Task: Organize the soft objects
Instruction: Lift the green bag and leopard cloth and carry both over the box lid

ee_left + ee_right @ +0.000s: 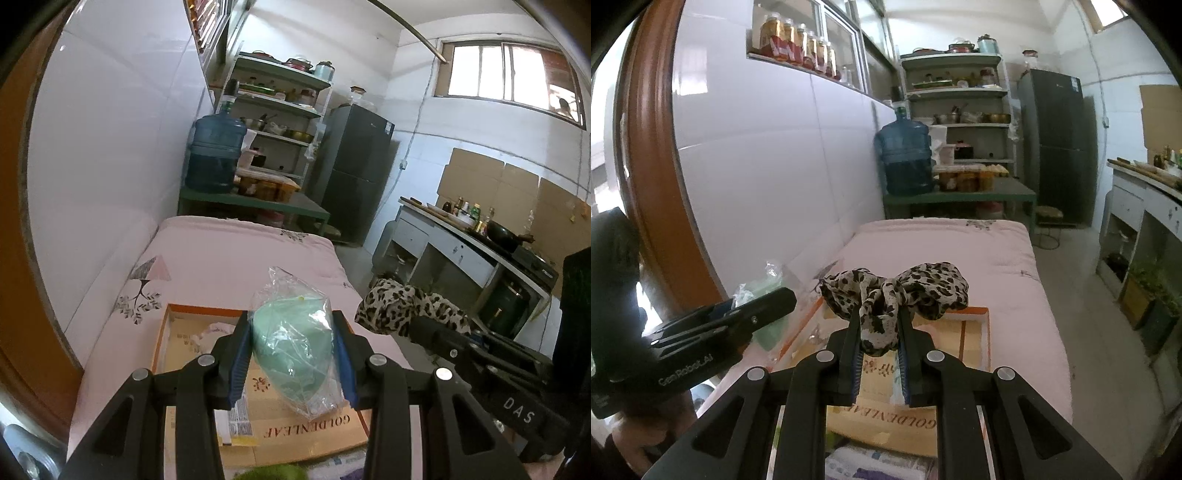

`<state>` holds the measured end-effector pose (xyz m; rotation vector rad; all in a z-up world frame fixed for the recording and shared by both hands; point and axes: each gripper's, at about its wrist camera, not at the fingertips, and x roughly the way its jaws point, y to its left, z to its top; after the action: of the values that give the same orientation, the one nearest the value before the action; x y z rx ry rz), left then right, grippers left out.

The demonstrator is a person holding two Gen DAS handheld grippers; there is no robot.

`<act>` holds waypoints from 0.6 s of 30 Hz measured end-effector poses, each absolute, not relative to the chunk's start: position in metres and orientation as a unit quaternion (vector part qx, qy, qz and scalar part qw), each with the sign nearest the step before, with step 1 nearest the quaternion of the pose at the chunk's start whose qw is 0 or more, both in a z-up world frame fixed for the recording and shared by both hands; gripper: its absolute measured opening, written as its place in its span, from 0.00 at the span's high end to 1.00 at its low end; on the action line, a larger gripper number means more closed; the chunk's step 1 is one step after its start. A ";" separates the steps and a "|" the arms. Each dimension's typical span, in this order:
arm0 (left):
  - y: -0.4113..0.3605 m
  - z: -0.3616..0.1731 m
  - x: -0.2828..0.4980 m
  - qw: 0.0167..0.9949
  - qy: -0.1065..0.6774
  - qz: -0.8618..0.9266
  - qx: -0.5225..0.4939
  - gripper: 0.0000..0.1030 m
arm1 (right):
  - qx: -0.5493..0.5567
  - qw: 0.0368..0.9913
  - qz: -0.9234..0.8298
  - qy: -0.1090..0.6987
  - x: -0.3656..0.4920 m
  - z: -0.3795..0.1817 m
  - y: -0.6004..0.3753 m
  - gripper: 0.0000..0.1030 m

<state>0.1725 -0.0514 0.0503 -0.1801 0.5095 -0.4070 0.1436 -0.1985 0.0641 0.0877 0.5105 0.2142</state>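
My left gripper (293, 354) is shut on a clear plastic bag with a mint-green soft item (295, 343) inside, held above an open cardboard box (192, 332) with orange edges. My right gripper (879, 354) is shut on a bunched leopard-print cloth (897, 291), whose folds spread out past the fingertips. The same cloth (402, 306) and the right gripper's body show at the right of the left wrist view. In the right wrist view the left gripper (738, 314) with the green bag (772, 325) is at the left. Both grippers hang over the box (967, 332) on a pink bed (997, 266).
A white tiled wall (110, 166) runs along the bed's left side. Beyond the bed stand a green bench with a blue water jug (214, 155), shelves and a dark fridge (354, 170). A counter (461, 243) is at the right. Packets (879, 461) lie near the box's close end.
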 end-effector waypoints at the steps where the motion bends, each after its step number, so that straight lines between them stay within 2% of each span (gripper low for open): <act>1: -0.052 0.050 0.175 0.944 0.250 -0.198 -0.087 0.60 | 0.044 0.961 0.106 0.252 0.146 0.064 -0.199 0.84; 18: -0.057 0.051 0.234 0.939 0.258 -0.185 -0.129 0.60 | 0.093 0.963 0.089 0.237 0.205 0.066 -0.202 0.84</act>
<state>0.2343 -0.0567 0.0506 -0.2632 0.5276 -0.3781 0.2049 -0.2022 0.0660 0.1881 0.4808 0.1804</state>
